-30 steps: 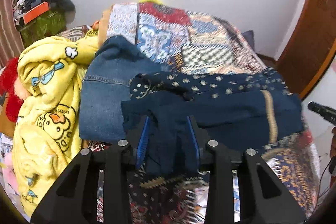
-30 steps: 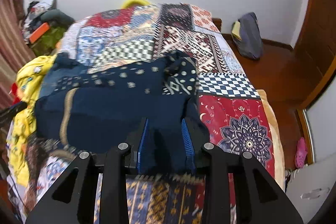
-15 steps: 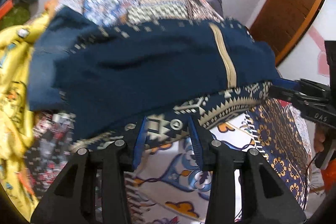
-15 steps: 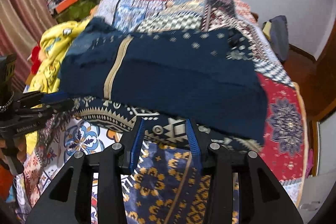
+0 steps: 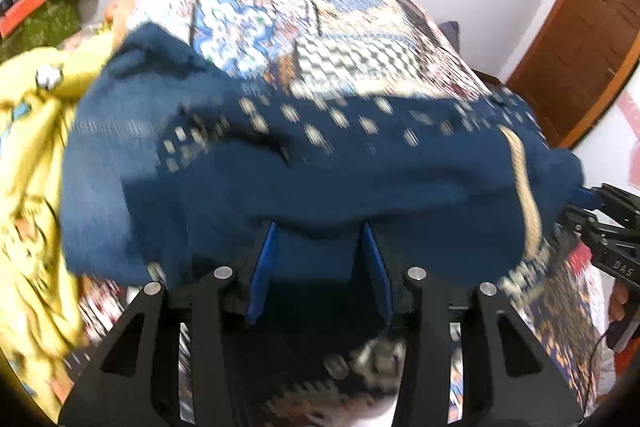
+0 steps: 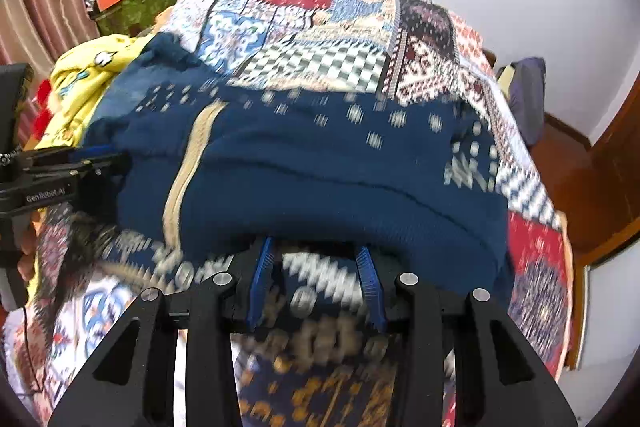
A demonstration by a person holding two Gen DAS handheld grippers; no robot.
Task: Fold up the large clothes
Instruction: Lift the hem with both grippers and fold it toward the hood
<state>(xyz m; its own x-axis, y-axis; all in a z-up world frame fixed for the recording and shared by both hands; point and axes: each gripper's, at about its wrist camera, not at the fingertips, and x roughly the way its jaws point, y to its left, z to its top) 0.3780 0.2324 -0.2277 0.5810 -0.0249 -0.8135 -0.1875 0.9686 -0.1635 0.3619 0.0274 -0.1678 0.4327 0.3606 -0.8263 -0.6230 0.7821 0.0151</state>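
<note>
navy garment [image 6: 320, 171] lies doubled over across the bed [image 6: 304, 27] near its front edge (more folds likely left); left gripper [image 5: 320, 227] and right gripper [image 6: 316, 243] each pinch its hem.

I'm getting bright, even room light, heavy motion smear across the navy garment [image 5: 320, 179] and quilt [image 6: 320, 27], fisheye bending and black vignette at corners

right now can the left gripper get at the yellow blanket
Probably not as things stand: the left gripper looks shut on the navy garment, so it is busy. The yellow blanket lies uncovered to its left, beside the jeans.
</note>
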